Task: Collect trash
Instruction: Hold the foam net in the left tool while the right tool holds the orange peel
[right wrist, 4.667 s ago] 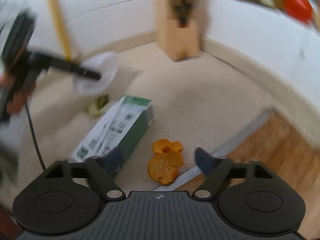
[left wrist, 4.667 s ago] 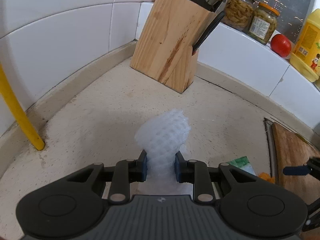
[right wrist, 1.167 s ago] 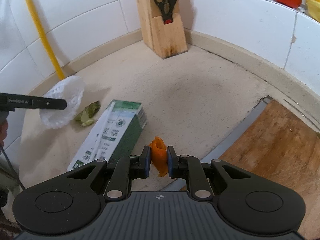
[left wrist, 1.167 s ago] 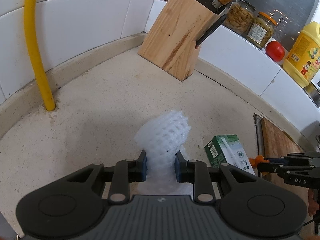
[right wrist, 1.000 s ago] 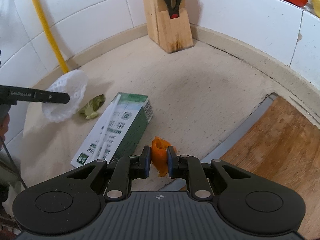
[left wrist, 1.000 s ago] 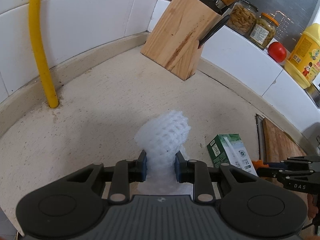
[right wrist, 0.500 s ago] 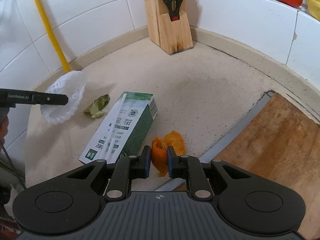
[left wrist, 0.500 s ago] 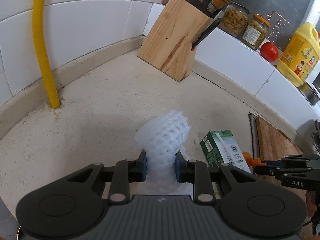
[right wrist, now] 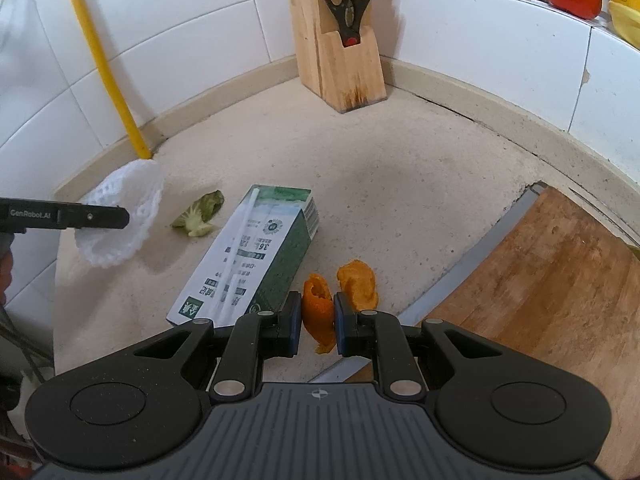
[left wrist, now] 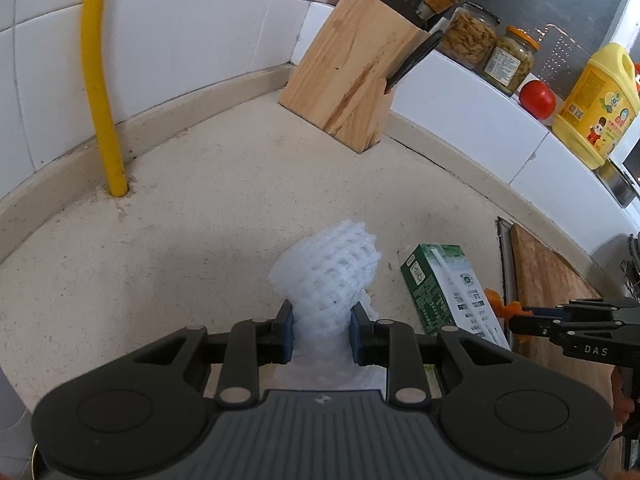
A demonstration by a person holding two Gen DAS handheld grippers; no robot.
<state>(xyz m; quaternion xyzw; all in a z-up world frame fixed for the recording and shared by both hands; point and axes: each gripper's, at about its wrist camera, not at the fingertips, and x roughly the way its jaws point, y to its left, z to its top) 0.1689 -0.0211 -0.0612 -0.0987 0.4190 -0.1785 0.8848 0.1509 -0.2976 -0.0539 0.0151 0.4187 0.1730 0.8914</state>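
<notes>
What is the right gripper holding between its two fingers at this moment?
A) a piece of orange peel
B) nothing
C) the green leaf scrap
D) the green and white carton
A: the right gripper is shut on a piece of orange peel, while the carton and the leaf scrap lie on the counter.

White mesh sleeve [left wrist: 326, 276], orange peel [right wrist: 318, 306]

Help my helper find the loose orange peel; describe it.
Start at the cutting board. Just off its left edge, on the counter, lies the peel, beside the green carton. Unlike the second peel, no gripper holds it.
</notes>
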